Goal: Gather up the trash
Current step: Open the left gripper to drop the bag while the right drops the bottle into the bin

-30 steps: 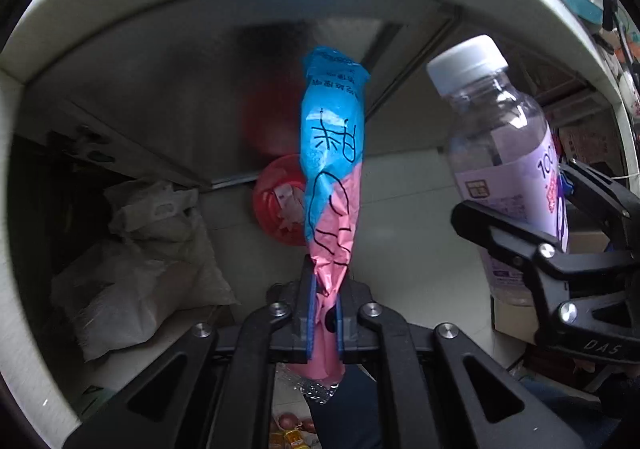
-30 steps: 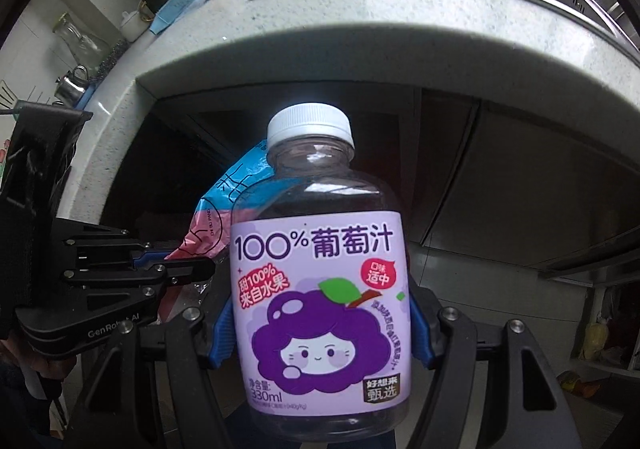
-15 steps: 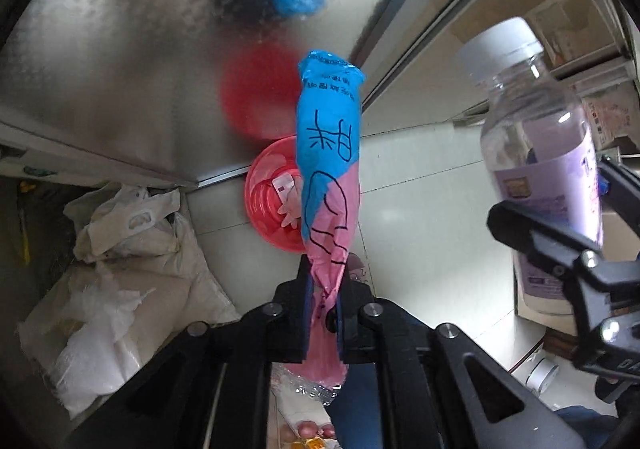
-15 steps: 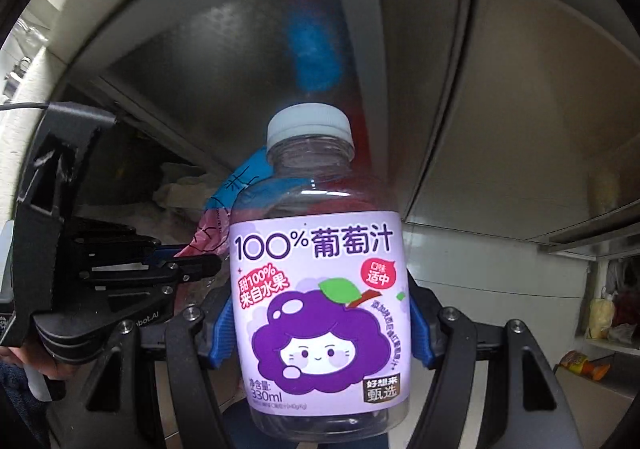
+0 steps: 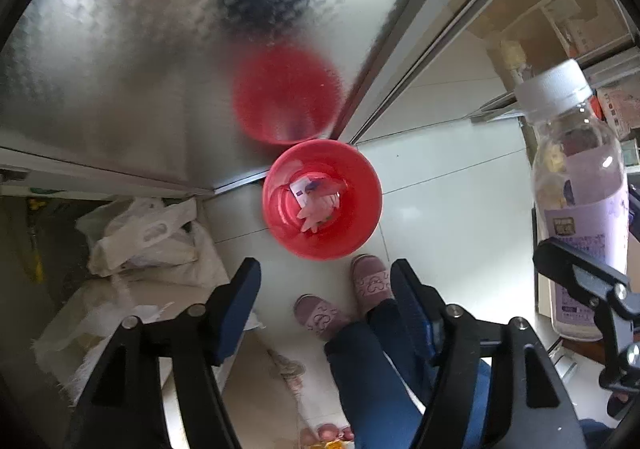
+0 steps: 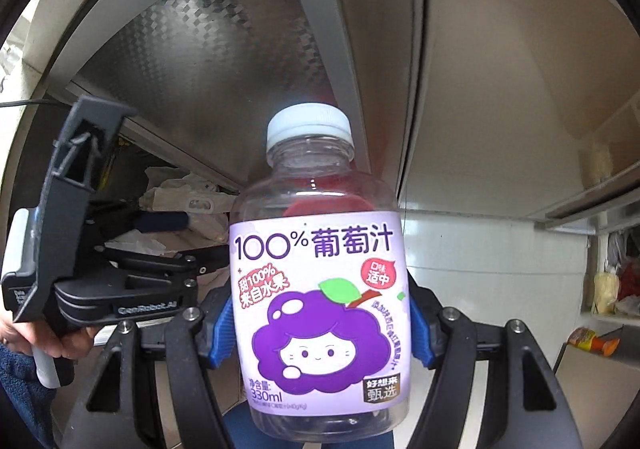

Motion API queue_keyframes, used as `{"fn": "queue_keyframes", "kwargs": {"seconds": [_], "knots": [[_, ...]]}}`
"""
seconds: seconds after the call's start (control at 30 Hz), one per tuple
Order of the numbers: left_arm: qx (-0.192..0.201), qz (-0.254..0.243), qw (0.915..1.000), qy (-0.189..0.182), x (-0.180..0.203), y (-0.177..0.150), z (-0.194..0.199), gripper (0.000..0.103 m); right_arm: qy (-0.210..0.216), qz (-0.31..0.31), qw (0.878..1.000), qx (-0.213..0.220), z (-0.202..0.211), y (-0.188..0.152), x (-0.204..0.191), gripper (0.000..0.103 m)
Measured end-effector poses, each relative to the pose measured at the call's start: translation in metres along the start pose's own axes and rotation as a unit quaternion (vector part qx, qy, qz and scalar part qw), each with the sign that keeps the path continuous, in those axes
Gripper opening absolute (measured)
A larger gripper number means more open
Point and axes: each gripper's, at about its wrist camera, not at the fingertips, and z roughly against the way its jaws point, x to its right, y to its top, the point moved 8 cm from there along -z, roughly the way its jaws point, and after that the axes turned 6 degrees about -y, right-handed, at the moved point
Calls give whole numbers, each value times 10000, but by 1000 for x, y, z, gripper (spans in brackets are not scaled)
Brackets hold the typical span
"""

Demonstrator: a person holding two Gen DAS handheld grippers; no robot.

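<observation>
While our left tool (image 5: 324, 285) opens empty above the red bin (image 5: 322, 199), our right tool (image 6: 320, 323) grips the juice bottle (image 6: 318, 281).

Wrapper (image 5: 316, 205), seemingly, in bin (image 5: 360, 225) below tool (image 5: 324, 281)

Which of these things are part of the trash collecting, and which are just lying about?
Part of the job:
- round red plastic bin on the floor
- pink and blue wrapper lying inside it
- clear grape juice bottle with a white cap, held in the right tongs

Just lying about:
- crumpled white plastic bags
- silver metal cabinet door
</observation>
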Motion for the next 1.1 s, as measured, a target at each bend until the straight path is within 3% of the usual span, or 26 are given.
{"fn": "queue_keyframes", "kwargs": {"seconds": [0.23,0.33,0.5,0.57,1.0,1.07,1.1], "knots": [[132,82,9999,36,-4,-10,36,67,67,203,9998,-23,11,8,-18,66],[282,203,9994,77,-11,-12,47,80,203,257,9994,-92,9,16,-26,66],[363,446,9979,286,-35,-18,49,92,122,525,9984,-165,-1,21,-40,66],[388,568,9969,390,-46,-21,49,103,234,563,9979,-209,-4,20,-43,66],[334,738,9952,544,-67,-36,45,103,98,1276,9912,-343,-36,12,-55,66],[300,699,9952,613,-66,-38,45,103,90,1408,9894,-347,-39,9,-56,73],[311,698,9948,668,-66,-39,47,103,43,1483,9885,-309,-39,9,-55,93]]}}
